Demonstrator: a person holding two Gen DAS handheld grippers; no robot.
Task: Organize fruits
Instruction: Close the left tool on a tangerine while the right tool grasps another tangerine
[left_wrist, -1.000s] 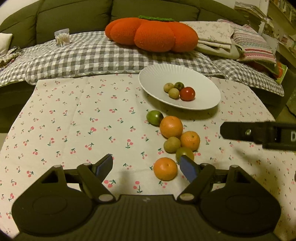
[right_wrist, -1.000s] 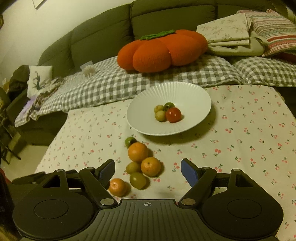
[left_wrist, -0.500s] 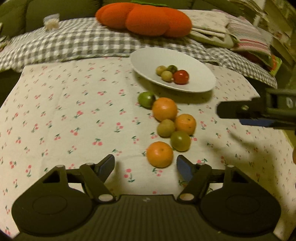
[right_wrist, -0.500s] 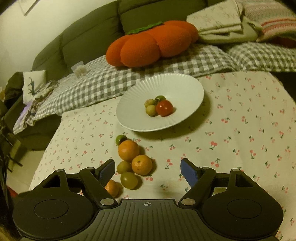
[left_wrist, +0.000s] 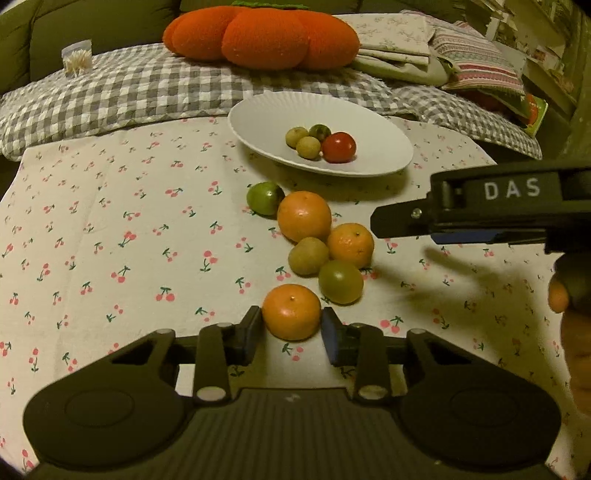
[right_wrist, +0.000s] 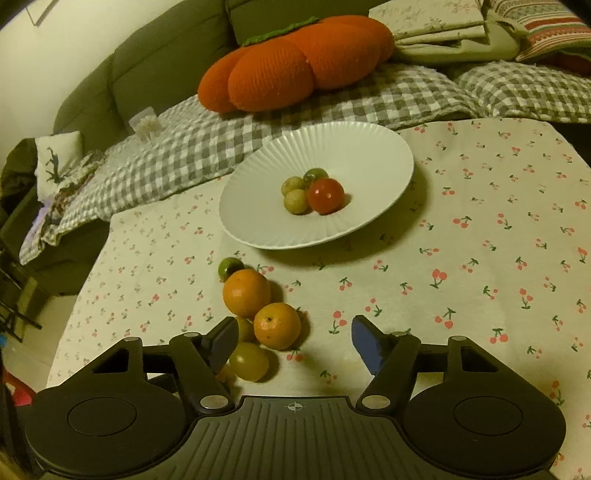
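One orange (left_wrist: 291, 312) now sits between the L tongs (left_wrist: 291, 328) pads; 0.5 s ago the tongs were wide and short of it. Pads just at its sides, firm grip can't tell. R tongs (right_wrist: 293, 341) wide open, empty, above the pile. Plate (left_wrist: 388, 147) holds 4 small fruits; 6 on counter (left_wrist: 110, 229). Likely next: close, lift to plate.

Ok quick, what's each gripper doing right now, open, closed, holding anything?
Left gripper: around the nearest orange, grip not certain.
Right gripper: open, holding nothing.
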